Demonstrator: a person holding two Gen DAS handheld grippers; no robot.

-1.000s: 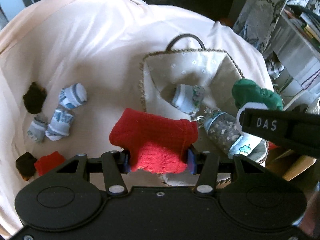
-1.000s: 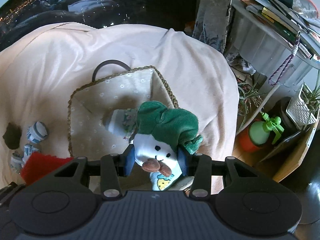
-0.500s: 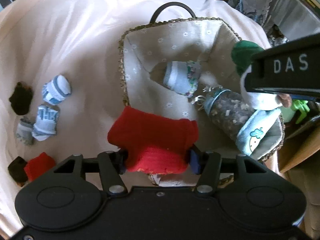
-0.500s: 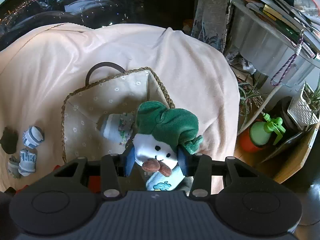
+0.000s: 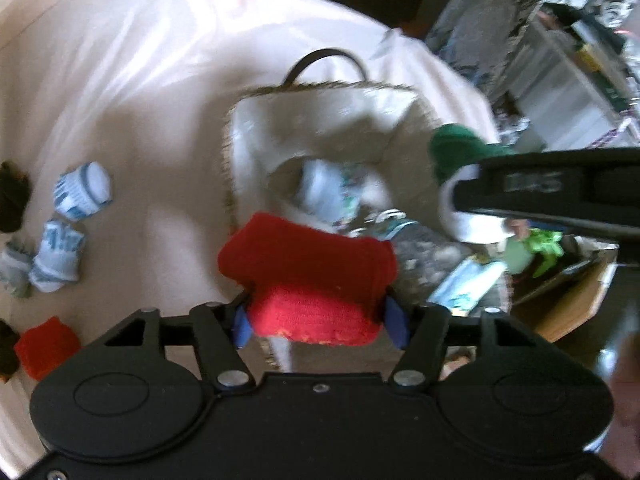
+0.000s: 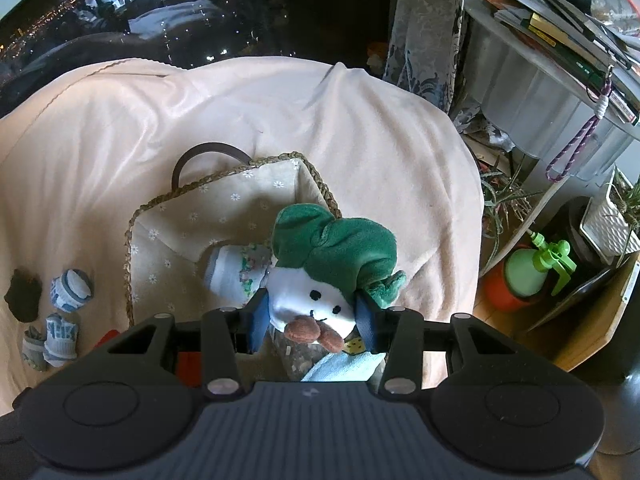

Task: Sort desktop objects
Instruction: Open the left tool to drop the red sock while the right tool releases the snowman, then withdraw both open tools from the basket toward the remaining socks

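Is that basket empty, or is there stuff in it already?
Not empty. The basket already holds a rolled pale sock, a speckled bottle and a light blue cloth.

A pale peach cloth cover [image 6: 280, 120] drapes the rounded bench, with bright light falling on its folds. Behind the bench lies a dark glossy surface with scattered light reflections [image 6: 180, 12], and a grey patterned curtain [image 6: 424, 24] hangs at the upper right. To the right stands a round grey side table [image 6: 532, 92] stacked with books [image 6: 560, 20], with potted plants [image 6: 624, 208], a green spray bottle [image 6: 536, 264] and a light wooden board [image 6: 596, 320] below it on the dark floor [image 6: 616, 412].
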